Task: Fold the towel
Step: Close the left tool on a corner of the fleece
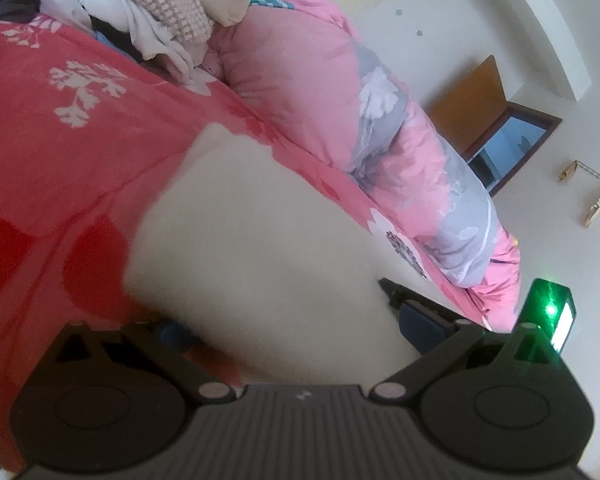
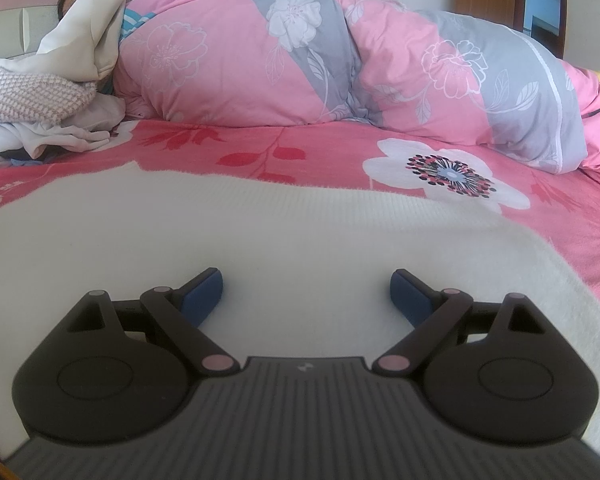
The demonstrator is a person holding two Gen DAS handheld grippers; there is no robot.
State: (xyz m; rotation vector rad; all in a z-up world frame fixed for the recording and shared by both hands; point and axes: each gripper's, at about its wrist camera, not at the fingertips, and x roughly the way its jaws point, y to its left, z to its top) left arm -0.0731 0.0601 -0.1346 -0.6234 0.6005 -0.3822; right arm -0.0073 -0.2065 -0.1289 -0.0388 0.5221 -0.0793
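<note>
Cream fluffy towel (image 2: pixel 260 232) lies flat on the red floral bedsheet (image 2: pixel 300 148). Right gripper (image 2: pixel 306 288) hovers above its near edge, jaws wide, empty. Left gripper (image 1: pixel 300 320) spread wide too, gripping nothing.

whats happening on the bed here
A person holds a two-finger tool in each hand over a white towel spread flat on a red floral bedsheet. The right tool is wide open above the towel, gripping nothing. The left tool is open too, at the towel's near edge. No fold is visible yet.
</note>
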